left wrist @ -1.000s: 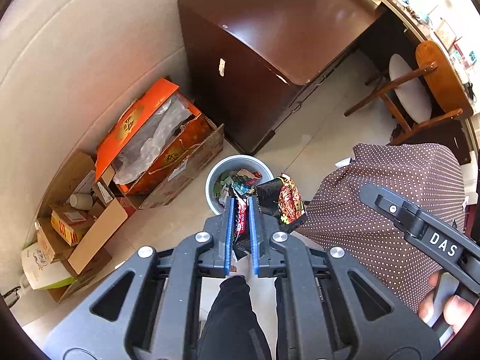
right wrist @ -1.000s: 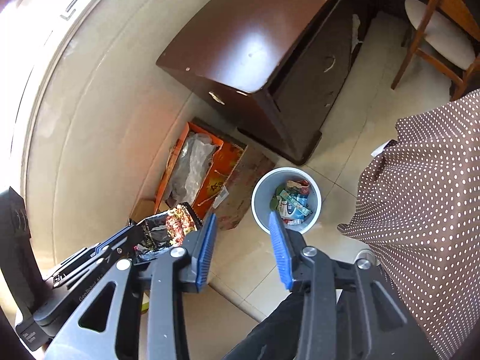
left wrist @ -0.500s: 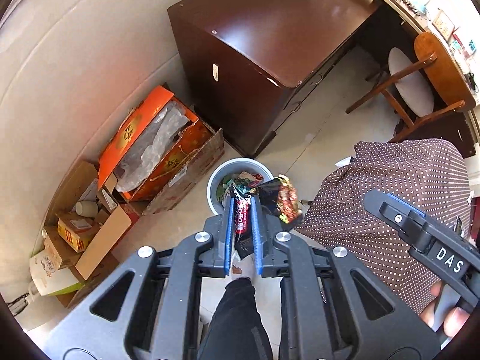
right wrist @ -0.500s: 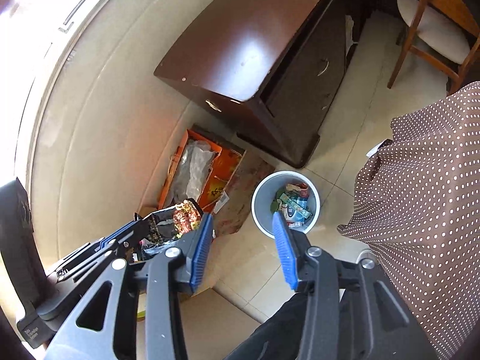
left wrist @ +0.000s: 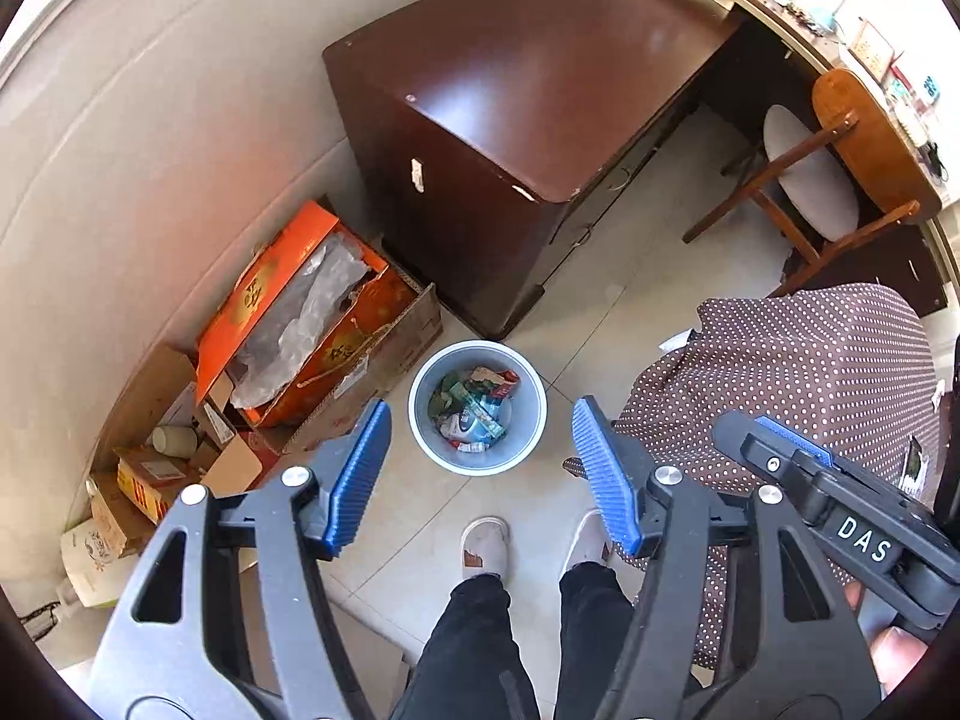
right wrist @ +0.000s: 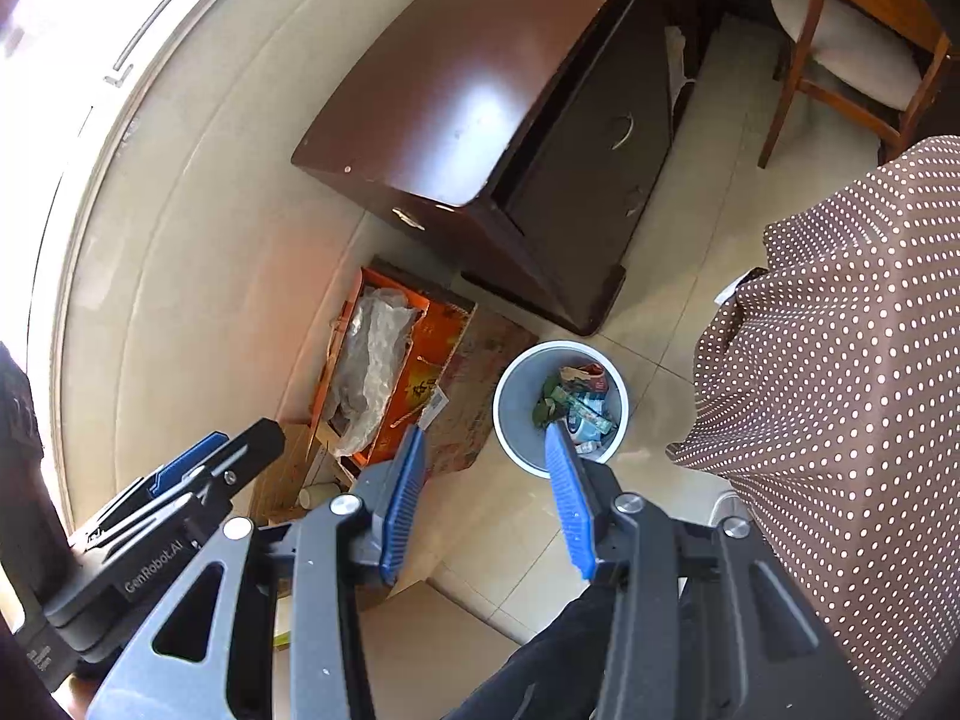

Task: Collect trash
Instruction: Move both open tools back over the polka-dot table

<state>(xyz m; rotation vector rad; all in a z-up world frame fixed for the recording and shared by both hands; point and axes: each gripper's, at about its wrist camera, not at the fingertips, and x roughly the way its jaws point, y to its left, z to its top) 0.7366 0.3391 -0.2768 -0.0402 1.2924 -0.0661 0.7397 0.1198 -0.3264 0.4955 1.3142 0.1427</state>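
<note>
A grey round bin (left wrist: 415, 414) stands on the tiled floor, with mixed wrappers (left wrist: 474, 414) inside it. My left gripper (left wrist: 480, 417) hangs high above the bin. Its jaws are opening, wide apart, with nothing between the blue pads (left wrist: 360, 468). In the right wrist view the bin (right wrist: 501, 414) lies just beyond my right gripper (right wrist: 485, 438), which stands open and empty. The right pad (right wrist: 567, 498) overlaps the bin's near rim in that view. My left gripper (right wrist: 198, 468) shows at the lower left there, and the right gripper's body (left wrist: 840, 510) at the right of the left wrist view.
A dark wood cabinet (left wrist: 510, 120) stands behind the bin. An orange box (left wrist: 300, 312) in a cardboard carton and smaller boxes (left wrist: 150, 468) line the wall on the left. A polka-dot cloth (left wrist: 810, 372), a wooden chair (left wrist: 810, 180) and the person's slippered feet (left wrist: 486, 543) are near.
The left jaws have gone from pinched on a black and red snack wrapper to wide apart, and the wrapper is gone from them. The right gripper looks the same.
</note>
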